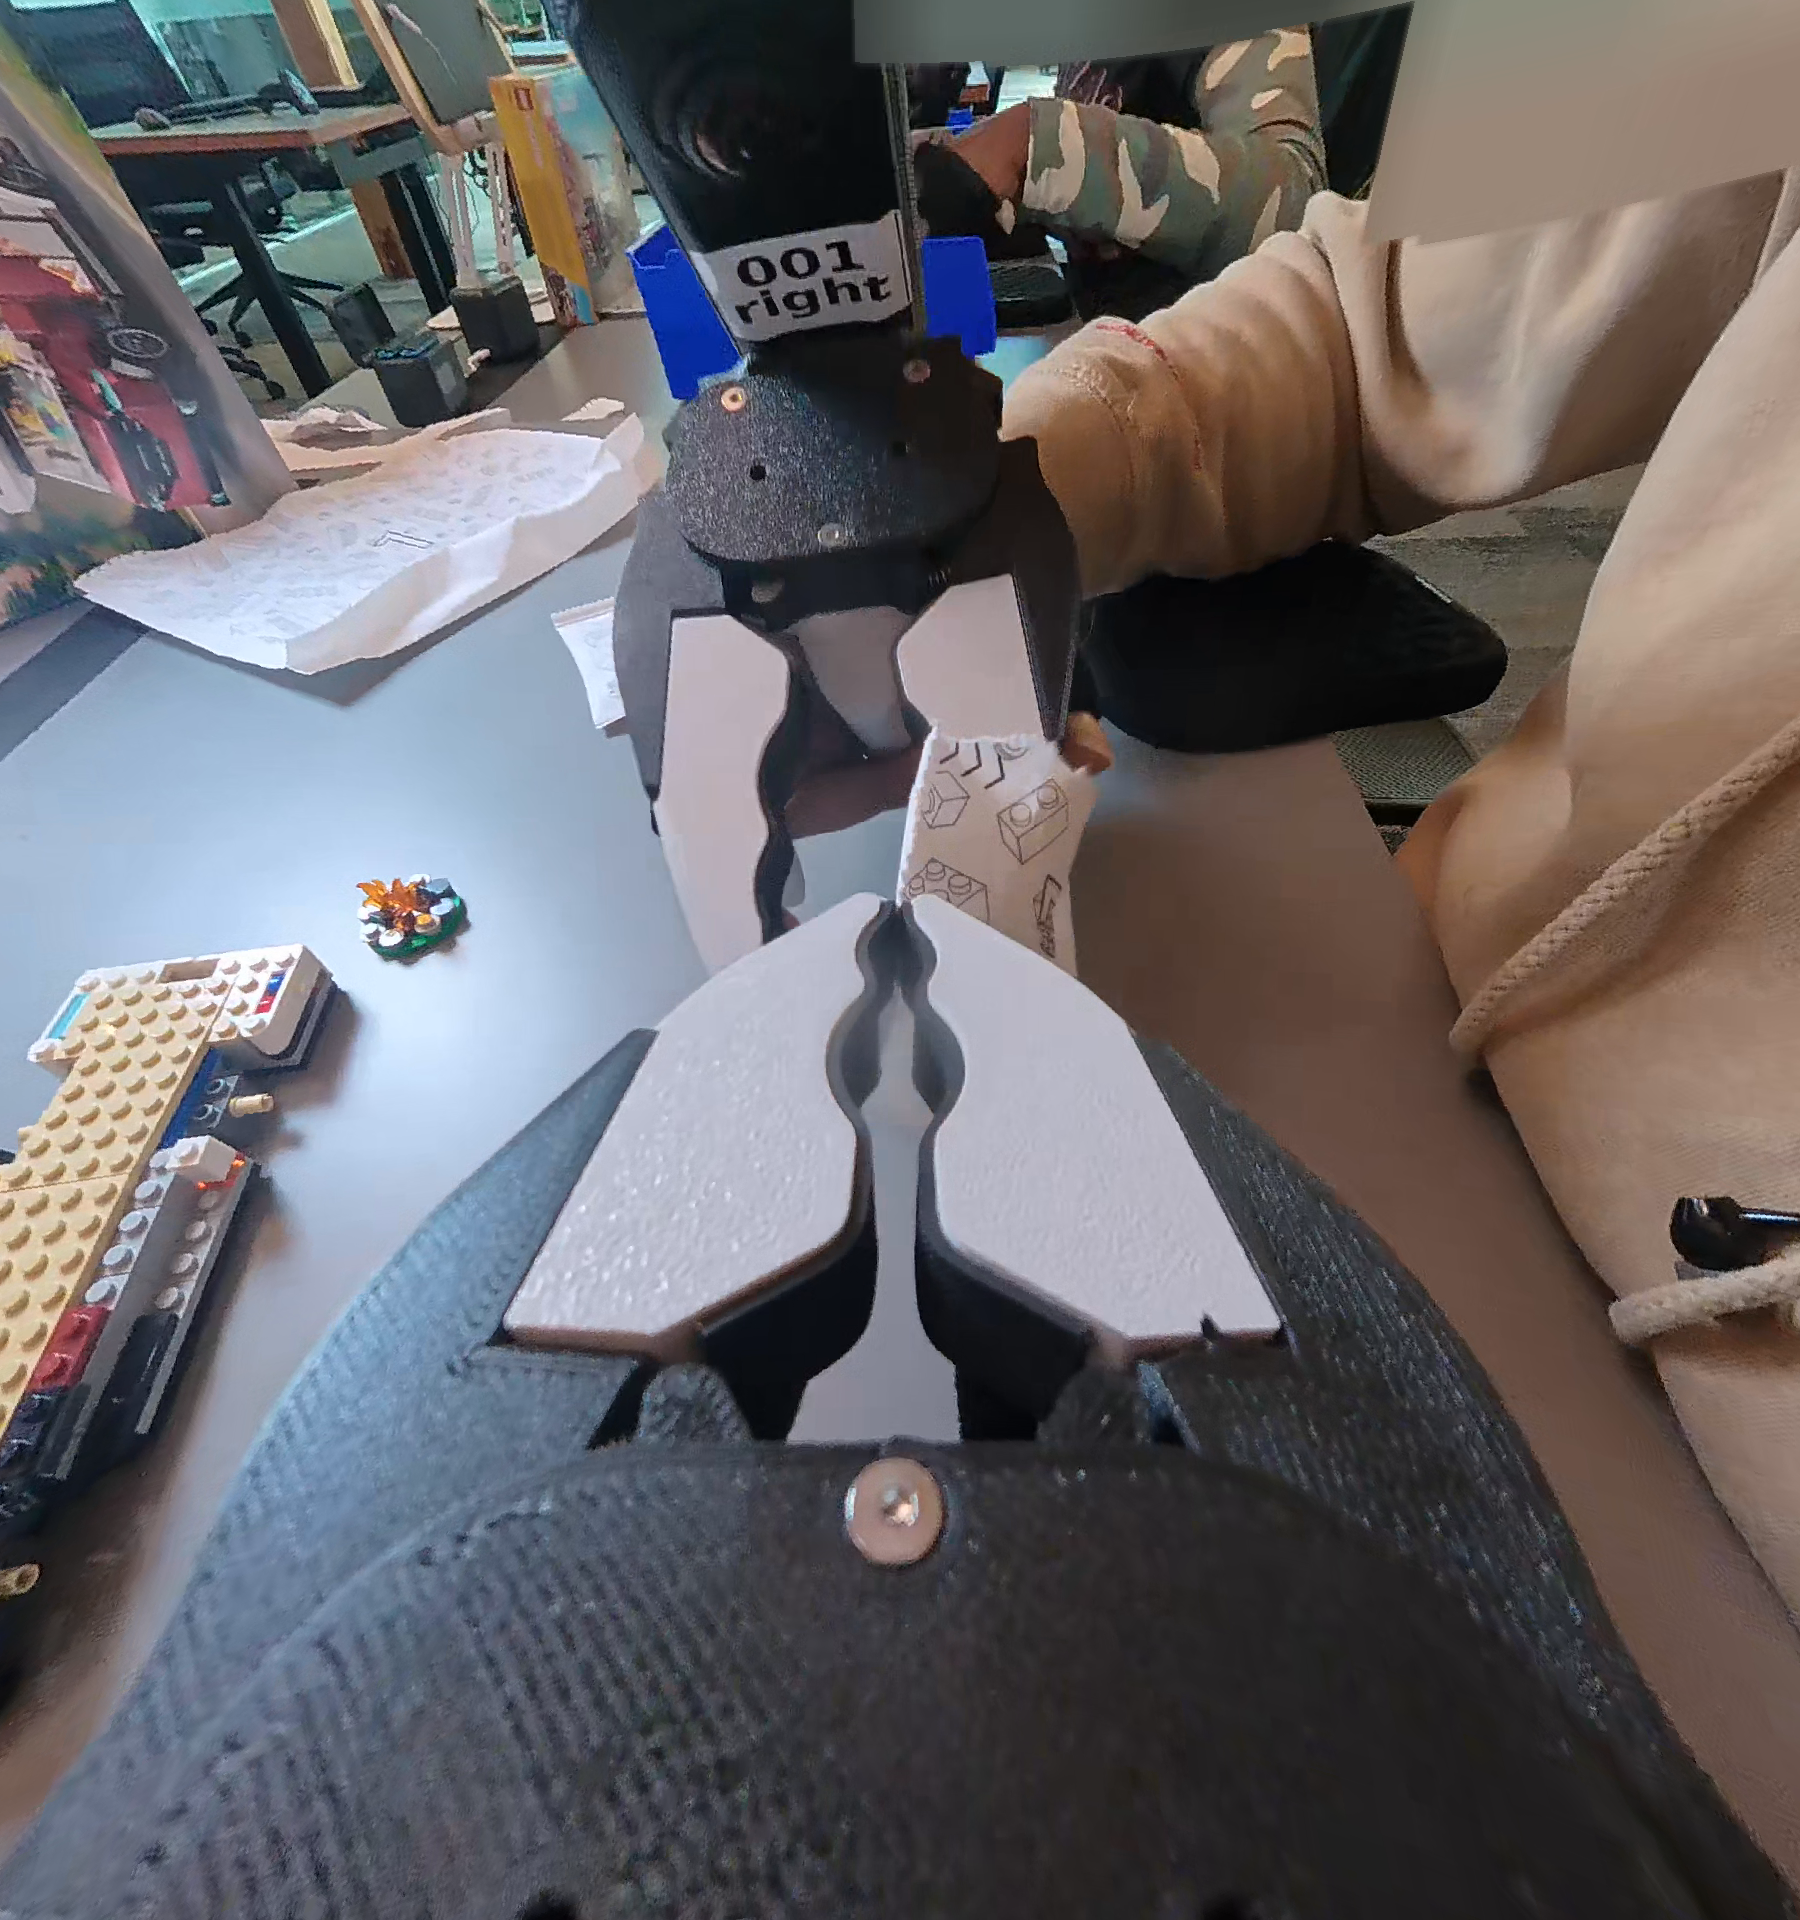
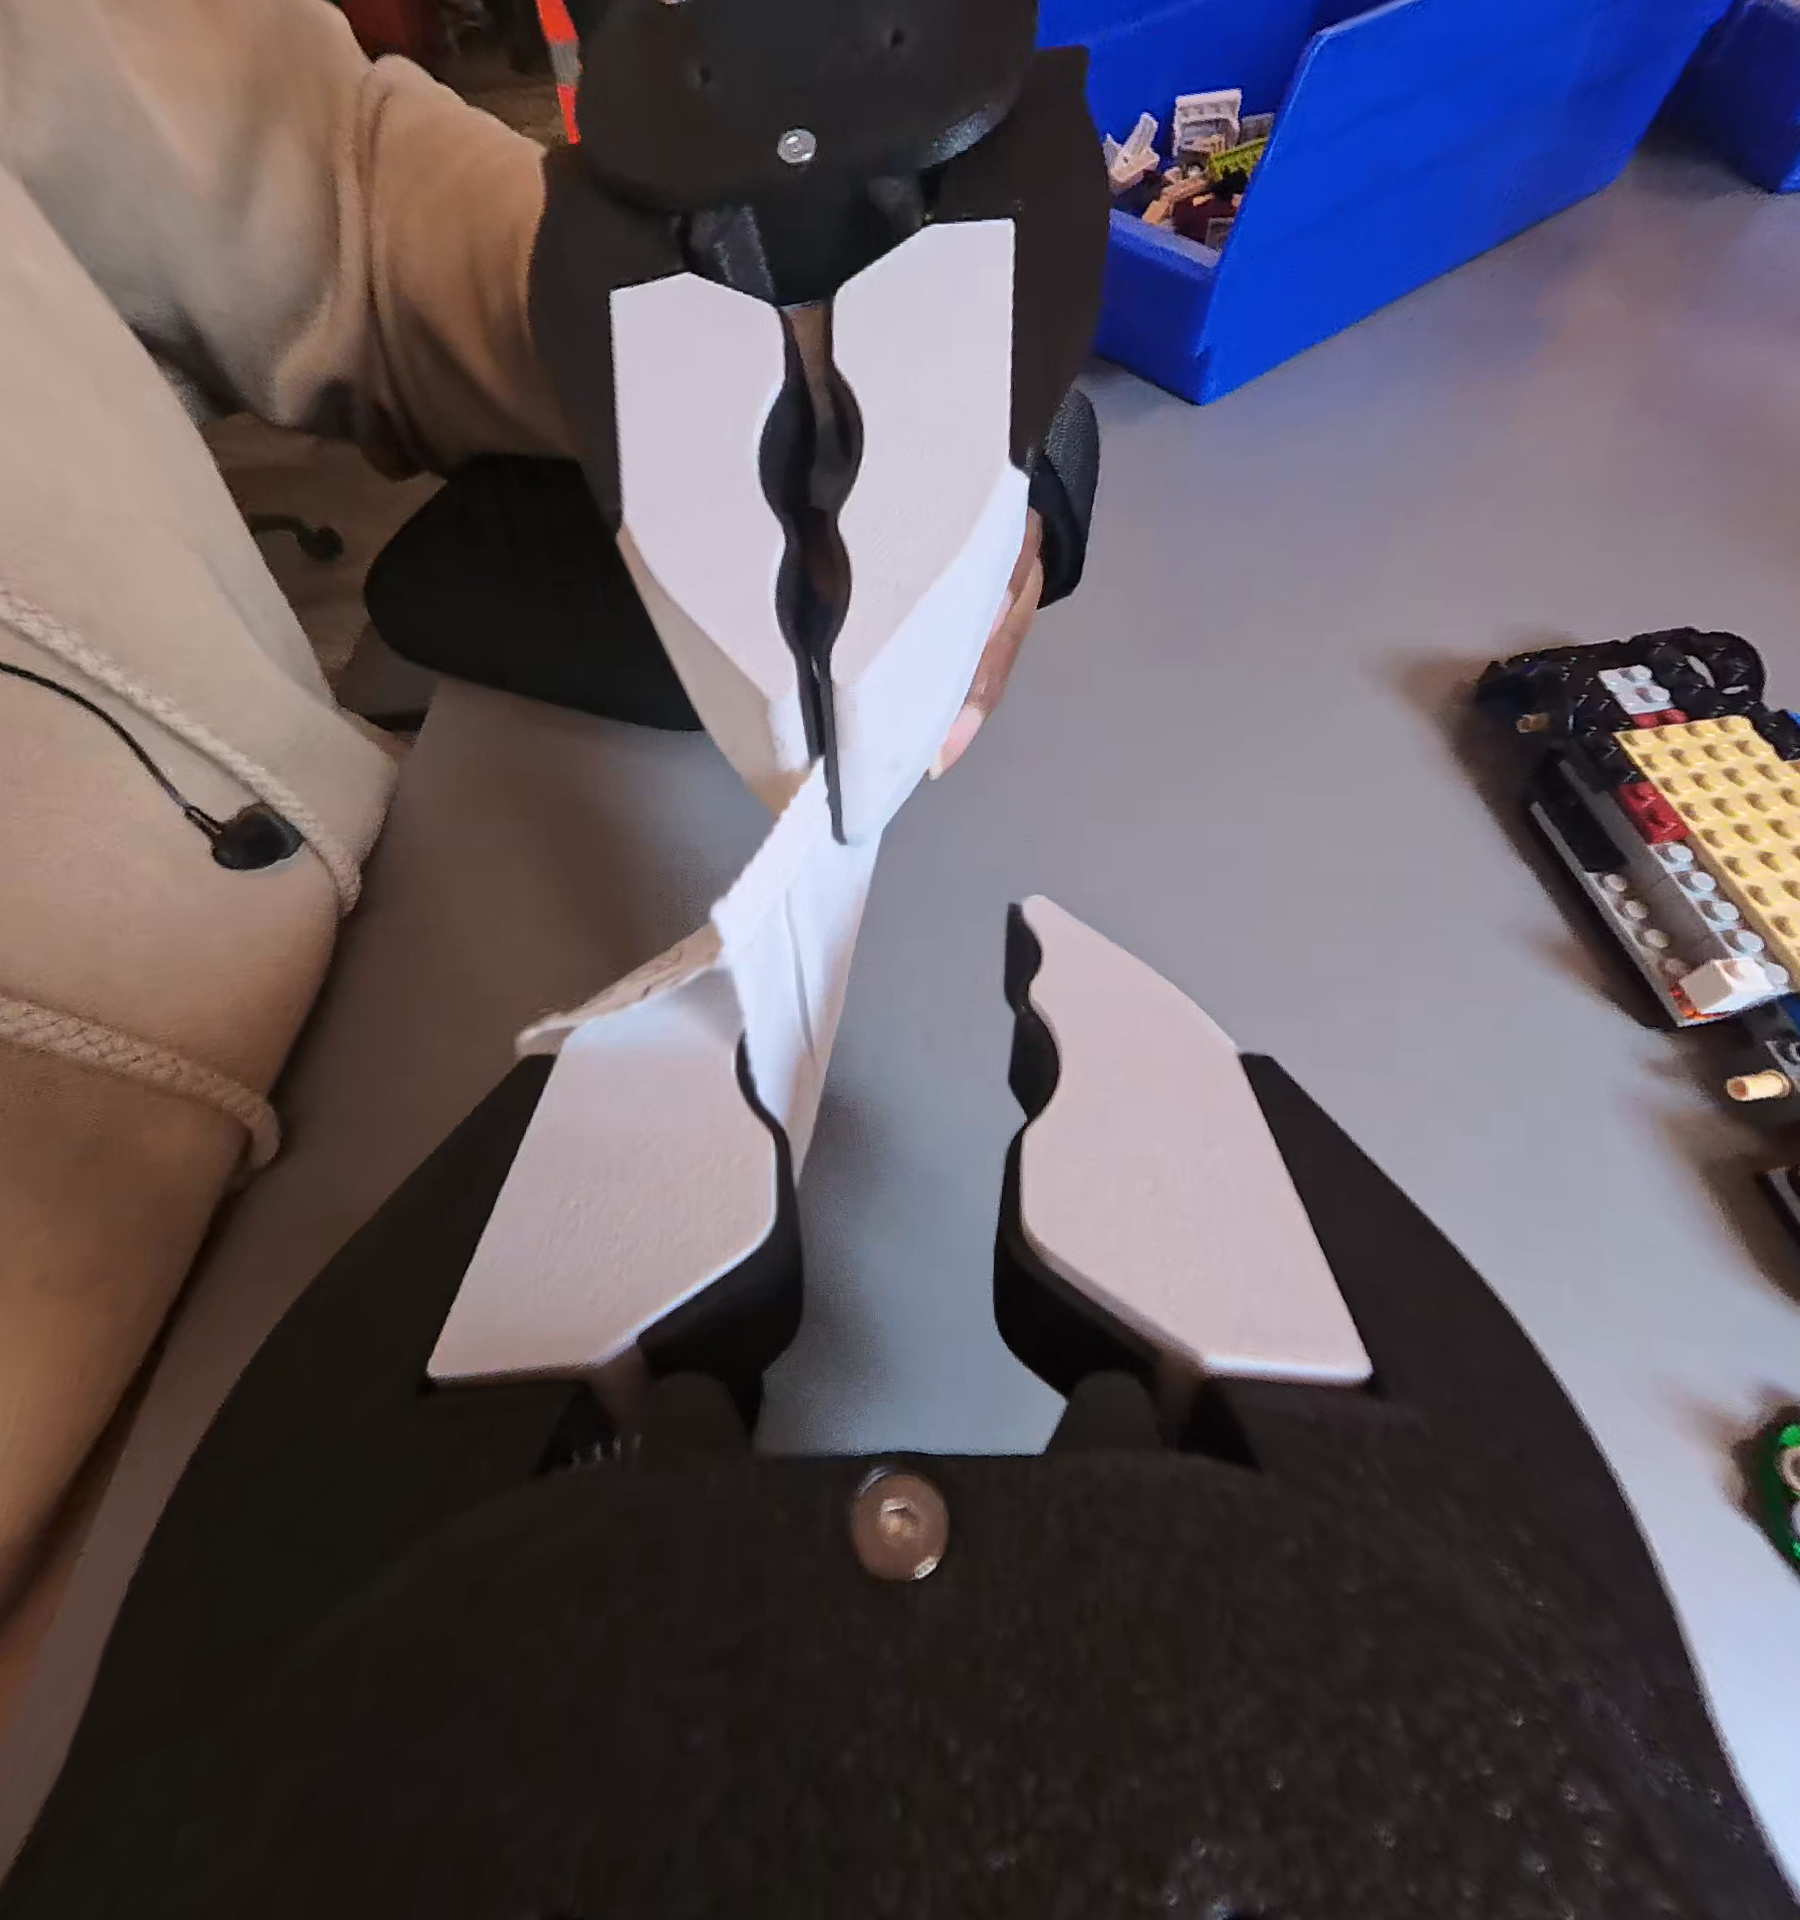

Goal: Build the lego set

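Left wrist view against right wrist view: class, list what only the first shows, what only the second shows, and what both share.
Only the left wrist view: brick drawings printed on the paper bag, a large crumpled paper sheet, a picture box and desks behind.

Only the right wrist view: a blue bin holding loose bricks, and an earbud on the beige sleeve.

Both: the grey table, the tan-topped brick model, the small campfire piece, the left claw shut on the paper bag, and the right claw open around it.
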The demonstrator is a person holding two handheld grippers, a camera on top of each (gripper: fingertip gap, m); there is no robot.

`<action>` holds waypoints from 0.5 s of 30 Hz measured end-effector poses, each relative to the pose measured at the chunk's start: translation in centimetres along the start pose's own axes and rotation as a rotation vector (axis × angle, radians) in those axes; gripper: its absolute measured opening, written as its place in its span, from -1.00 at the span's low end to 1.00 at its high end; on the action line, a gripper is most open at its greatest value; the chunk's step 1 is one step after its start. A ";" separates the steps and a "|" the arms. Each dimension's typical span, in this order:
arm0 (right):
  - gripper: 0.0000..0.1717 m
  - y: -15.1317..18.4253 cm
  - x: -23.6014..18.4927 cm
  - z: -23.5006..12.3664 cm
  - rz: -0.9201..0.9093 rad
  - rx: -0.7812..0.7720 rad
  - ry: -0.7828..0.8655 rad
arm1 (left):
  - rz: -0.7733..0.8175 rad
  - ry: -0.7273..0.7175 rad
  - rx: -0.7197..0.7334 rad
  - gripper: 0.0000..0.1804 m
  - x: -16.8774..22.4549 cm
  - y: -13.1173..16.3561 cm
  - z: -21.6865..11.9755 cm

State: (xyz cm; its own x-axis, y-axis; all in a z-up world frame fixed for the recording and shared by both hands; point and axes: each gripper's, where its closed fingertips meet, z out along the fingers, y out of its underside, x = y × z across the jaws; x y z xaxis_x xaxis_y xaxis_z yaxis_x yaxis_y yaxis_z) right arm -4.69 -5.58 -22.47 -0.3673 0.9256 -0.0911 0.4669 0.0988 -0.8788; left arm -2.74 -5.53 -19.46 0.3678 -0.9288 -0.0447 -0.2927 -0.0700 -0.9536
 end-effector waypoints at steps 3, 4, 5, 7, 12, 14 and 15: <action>-0.37 0.3 0.3 0.5 0.001 -0.035 0.016 | 0.006 -0.027 -0.018 -1.00 -0.1 0.2 0.3; -0.34 0.5 0.3 0.6 -0.004 -0.051 0.017 | 0.009 -0.035 -0.027 -1.00 -0.2 0.3 0.4; -0.35 0.6 0.2 0.7 0.000 -0.062 0.008 | 0.015 -0.033 -0.035 -1.00 -0.2 0.5 0.4; -0.39 0.9 0.4 0.5 0.011 -0.070 0.011 | 0.020 -0.053 -0.032 -1.00 -0.7 0.3 -0.1; -0.28 1.8 0.4 1.0 -0.058 -0.137 0.059 | -0.029 -0.128 -0.013 -1.00 -2.2 -0.1 -0.7; -0.21 1.3 0.0 1.4 -0.040 -0.119 0.048 | -0.006 -0.143 -0.042 -1.00 -2.0 0.3 -0.3; -0.15 1.3 0.0 1.5 -0.029 -0.119 0.050 | 0.004 -0.140 -0.052 -1.00 -1.8 0.5 -0.1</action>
State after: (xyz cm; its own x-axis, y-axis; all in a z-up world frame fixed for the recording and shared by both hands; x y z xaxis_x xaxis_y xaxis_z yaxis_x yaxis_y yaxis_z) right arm -5.32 -5.99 -24.33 -0.3431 0.9385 -0.0403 0.5496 0.1657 -0.8189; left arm -3.66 -3.90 -19.78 0.4853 -0.8694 -0.0930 -0.3382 -0.0885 -0.9369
